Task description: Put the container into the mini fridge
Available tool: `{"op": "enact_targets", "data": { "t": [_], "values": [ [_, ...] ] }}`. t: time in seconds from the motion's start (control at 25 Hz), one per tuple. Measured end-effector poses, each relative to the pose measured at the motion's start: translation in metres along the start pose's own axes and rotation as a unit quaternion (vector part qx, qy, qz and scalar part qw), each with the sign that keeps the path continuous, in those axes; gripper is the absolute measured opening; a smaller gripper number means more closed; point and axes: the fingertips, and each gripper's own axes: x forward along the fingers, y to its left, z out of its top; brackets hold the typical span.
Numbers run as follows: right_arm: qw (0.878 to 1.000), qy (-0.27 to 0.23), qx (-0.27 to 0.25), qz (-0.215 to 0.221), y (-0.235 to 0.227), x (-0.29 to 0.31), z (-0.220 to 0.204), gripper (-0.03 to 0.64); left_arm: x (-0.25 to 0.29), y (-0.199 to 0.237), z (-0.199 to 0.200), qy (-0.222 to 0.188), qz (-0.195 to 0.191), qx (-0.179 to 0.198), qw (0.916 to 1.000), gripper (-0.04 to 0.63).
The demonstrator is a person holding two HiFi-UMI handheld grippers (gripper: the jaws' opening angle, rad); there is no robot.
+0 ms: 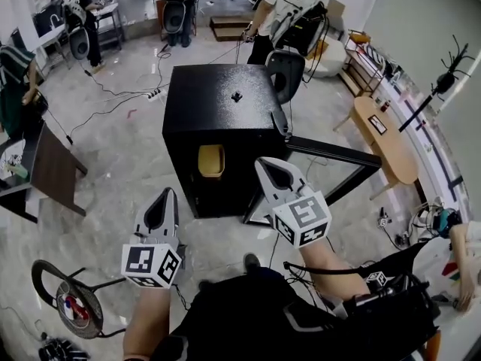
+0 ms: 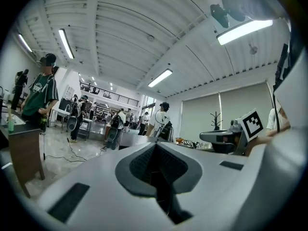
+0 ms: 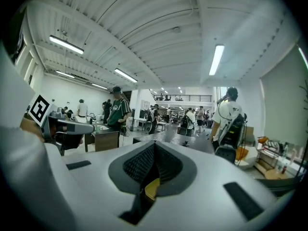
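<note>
The black mini fridge [image 1: 218, 104] stands on the floor ahead, its door [image 1: 331, 155] swung open to the right. A yellow container [image 1: 211, 161] sits inside the dark opening. My left gripper [image 1: 169, 192] hovers in front of the fridge's lower left, shut and empty. My right gripper [image 1: 264, 162] is shut just right of the opening, holding nothing. In the right gripper view the jaws [image 3: 154, 146] are pressed together, and a sliver of the yellow container [image 3: 152, 188] shows through the gap below them. The left gripper view shows its jaws [image 2: 155, 146] shut with nothing between.
A small black object [image 1: 236, 95] lies on the fridge top. A dark chair [image 1: 285, 70] stands behind the fridge, a wooden bench [image 1: 387, 138] to the right, a brown table [image 1: 56, 168] to the left, and a stool [image 1: 64, 295] at lower left. Cables cross the floor; people stand at the back.
</note>
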Motion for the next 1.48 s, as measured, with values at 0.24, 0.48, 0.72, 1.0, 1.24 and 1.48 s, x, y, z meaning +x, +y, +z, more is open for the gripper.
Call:
{"op": "enact_targets", "data": {
  "t": [0.24, 0.48, 0.72, 1.0, 1.24, 1.48],
  "values": [
    [1.0, -0.013, 0.01, -0.008, -0.022, -0.012, 0.009, 0.017, 0.012, -0.015, 0.006, -0.005, 0.011, 0.012, 0.9998, 0.008],
    [0.999, -0.024, 0.021, -0.035, -0.043, -0.02, 0.01, 0.017, 0.017, -0.025, 0.01, -0.001, 0.029, 0.026, 0.9993, 0.008],
    [0.999, -0.029, 0.025, -0.031, -0.05, -0.024, 0.007, 0.017, 0.019, -0.026, 0.007, -0.002, 0.041, 0.025, 0.9988, 0.008],
    [0.999, -0.027, 0.024, -0.025, -0.048, -0.026, 0.005, 0.017, 0.019, -0.028, 0.006, -0.002, 0.047, 0.015, 0.9988, 0.008],
    [0.999, -0.029, 0.025, -0.026, -0.049, -0.027, 0.005, 0.017, 0.016, -0.028, 0.005, -0.004, 0.047, 0.01, 0.9989, 0.008],
    [0.999, -0.029, 0.027, -0.025, -0.049, -0.022, 0.011, 0.017, 0.022, -0.03, 0.013, -0.005, 0.043, 0.01, 0.999, 0.008]
  ]
}}
